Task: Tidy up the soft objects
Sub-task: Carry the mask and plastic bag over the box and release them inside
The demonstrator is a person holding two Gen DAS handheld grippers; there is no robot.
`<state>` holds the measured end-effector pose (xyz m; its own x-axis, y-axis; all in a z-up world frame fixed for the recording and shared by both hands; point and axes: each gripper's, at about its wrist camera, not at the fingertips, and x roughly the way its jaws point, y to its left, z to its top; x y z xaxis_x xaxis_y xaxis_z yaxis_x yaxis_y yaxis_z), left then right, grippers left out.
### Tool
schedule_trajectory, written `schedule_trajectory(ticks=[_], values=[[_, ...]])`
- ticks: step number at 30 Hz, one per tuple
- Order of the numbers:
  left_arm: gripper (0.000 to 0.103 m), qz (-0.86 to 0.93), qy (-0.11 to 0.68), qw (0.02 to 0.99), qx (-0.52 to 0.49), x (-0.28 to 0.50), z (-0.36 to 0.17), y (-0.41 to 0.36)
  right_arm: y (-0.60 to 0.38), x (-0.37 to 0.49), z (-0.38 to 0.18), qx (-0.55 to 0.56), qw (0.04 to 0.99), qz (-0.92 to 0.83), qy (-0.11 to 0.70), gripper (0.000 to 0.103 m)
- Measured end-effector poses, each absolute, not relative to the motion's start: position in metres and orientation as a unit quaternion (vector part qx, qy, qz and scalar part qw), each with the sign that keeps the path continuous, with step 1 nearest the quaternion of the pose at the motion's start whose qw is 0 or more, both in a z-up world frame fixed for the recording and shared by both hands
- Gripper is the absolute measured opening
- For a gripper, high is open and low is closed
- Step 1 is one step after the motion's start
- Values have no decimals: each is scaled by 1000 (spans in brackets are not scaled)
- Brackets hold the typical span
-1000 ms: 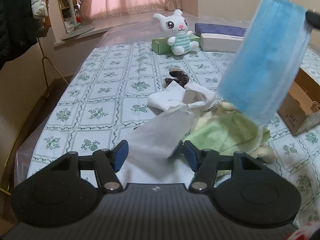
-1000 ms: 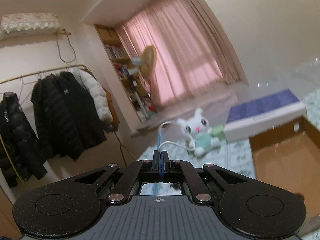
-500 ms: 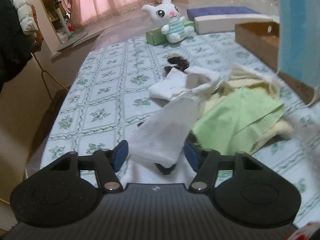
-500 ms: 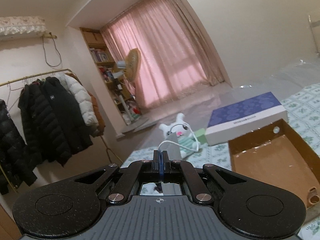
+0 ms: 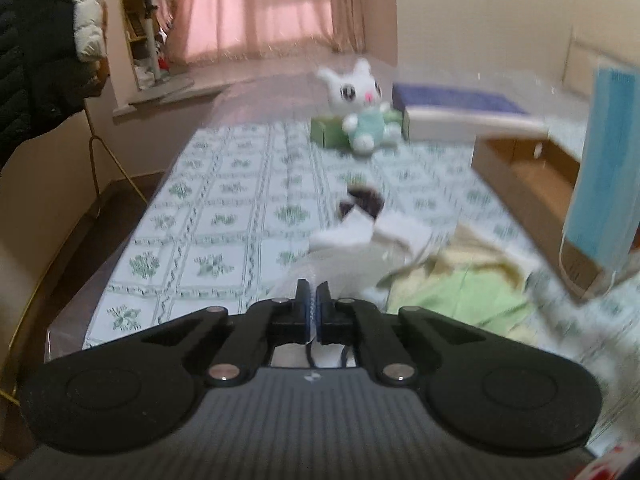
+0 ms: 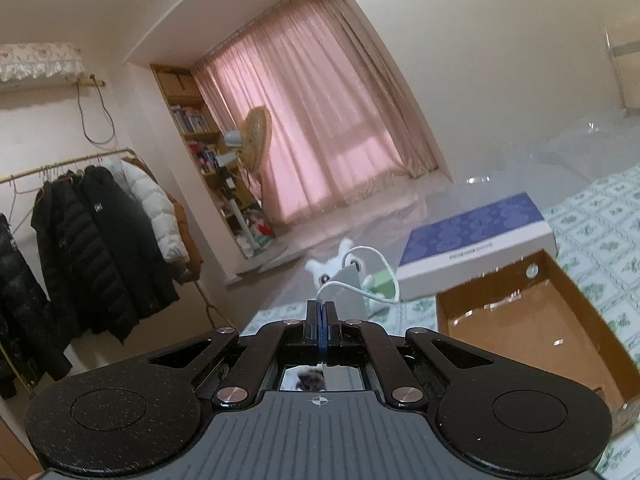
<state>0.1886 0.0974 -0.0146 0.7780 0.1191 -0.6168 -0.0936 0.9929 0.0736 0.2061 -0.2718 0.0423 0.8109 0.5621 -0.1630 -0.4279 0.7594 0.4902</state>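
My left gripper (image 5: 312, 296) is low over the flower-patterned table, its jaws closing to a tight pinch on a thin white cloth (image 5: 320, 268) that blurs upward from the pads. Beyond it lie crumpled white fabric (image 5: 360, 228), a dark scrunchie (image 5: 364, 198), a green cloth (image 5: 460, 296) and a pale yellow cloth (image 5: 480, 252). My right gripper (image 6: 322, 312) is shut on a blue face mask, whose white ear loop (image 6: 372, 276) curls out past the pads. In the left wrist view the mask (image 5: 604, 168) hangs at the right, in front of the open cardboard box (image 5: 532, 184).
A white plush rabbit (image 5: 360, 112) sits against a green carton (image 5: 328, 130) at the table's far end. Next to it is a blue-and-white flat box (image 6: 476, 240). The cardboard box (image 6: 520, 320) is empty inside. Coats on a rack (image 6: 100, 232) hang left of the table.
The left jaws went from wide apart around the white cloth to shut on it, and the gripper lifted. The right gripper carried the mask rightward, over toward the cardboard box.
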Motion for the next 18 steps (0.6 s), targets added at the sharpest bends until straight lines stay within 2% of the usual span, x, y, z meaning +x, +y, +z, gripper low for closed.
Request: schedule_trajectory(ticks=[8,18], values=[[4,18,275,961,11,194,32,67,-301,208,67,217,937,247,115,0],[4,-80,240,967,15,254,60,-17,-344,221,74,207,952,197,106,0]])
